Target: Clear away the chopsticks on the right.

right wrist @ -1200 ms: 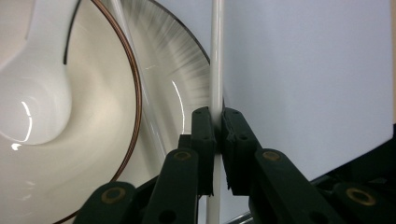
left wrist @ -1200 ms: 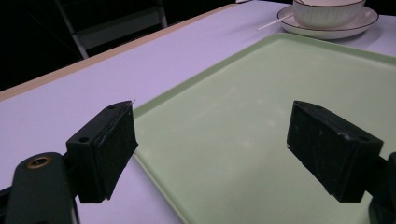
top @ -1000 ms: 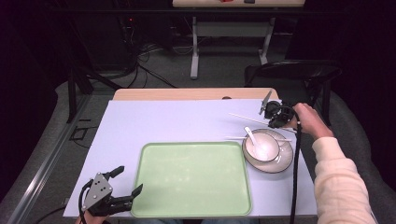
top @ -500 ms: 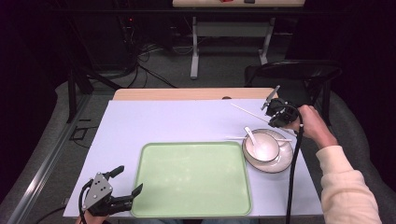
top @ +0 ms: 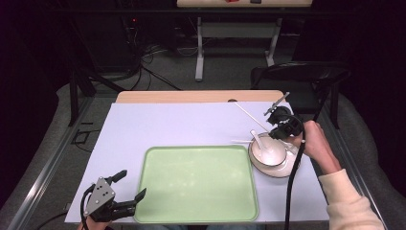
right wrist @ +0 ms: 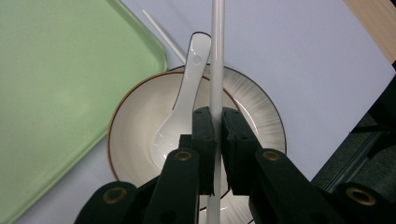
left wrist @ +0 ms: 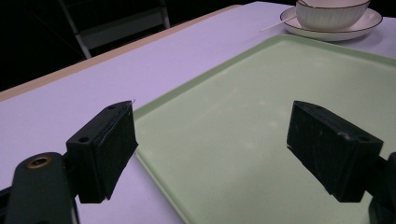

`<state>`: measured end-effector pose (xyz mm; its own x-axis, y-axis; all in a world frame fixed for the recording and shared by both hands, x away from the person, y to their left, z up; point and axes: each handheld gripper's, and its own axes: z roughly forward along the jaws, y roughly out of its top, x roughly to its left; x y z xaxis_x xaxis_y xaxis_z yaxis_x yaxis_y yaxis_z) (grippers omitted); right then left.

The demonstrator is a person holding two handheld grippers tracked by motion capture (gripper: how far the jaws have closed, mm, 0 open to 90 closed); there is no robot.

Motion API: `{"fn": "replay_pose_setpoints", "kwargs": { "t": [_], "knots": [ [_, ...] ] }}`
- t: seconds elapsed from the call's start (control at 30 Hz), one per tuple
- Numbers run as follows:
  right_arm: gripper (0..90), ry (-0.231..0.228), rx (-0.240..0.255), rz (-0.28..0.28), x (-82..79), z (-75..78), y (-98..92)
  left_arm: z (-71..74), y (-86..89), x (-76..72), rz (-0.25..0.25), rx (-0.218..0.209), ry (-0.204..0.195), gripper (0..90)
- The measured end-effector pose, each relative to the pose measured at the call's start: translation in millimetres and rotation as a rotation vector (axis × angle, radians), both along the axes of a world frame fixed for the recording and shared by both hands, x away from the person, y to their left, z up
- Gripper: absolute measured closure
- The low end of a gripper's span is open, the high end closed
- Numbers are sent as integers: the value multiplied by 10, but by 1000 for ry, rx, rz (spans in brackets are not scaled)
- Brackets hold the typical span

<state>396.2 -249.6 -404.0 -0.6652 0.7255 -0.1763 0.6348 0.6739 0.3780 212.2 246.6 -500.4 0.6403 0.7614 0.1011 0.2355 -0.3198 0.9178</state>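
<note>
Table [top: 191,97]: tray [top: 196,184], saucer [top: 287,170], chopstick [top: 239,141].

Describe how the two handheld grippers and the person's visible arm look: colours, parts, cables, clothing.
Both grippers are black with two blocky, flat-faced jaws and brass-coloured pivot rivets. The left gripper carries a grey three-cornered plate on top. A black cable trails down from the right gripper. The person's right arm wears a cream knit sleeve.

The right gripper [top: 276,116], clamped on a white chopstick [top: 249,115], was lifted from beside the bowl [top: 269,152] and carried toward twelve o'clock, so the chopstick was raised off the desk [top: 182,122] above the bowl's far rim.
</note>
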Motion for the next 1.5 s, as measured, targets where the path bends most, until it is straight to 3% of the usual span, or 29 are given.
{"fn": "replay_pose_setpoints", "kwargs": {
  "t": [0.2,0.53,0.63,0.83,1.03,1.5],
  "knots": [
    [843,8,37,-33,-131,-5,91,0,-1,3,-1,2,1,157],
    [842,35,83,-61,-378,-182,348,0,1,1,0,2,1,157],
    [842,35,121,-72,-421,-207,378,0,-2,0,-1,1,1,157],
    [842,46,145,-78,-520,-311,444,0,2,-3,0,0,-1,157],
    [842,82,139,-84,-564,-443,513,2,2,-5,-3,2,0,157],
    [842,177,199,-82,-693,-744,749,2,7,-8,-6,0,-1,157]
  ]
}}
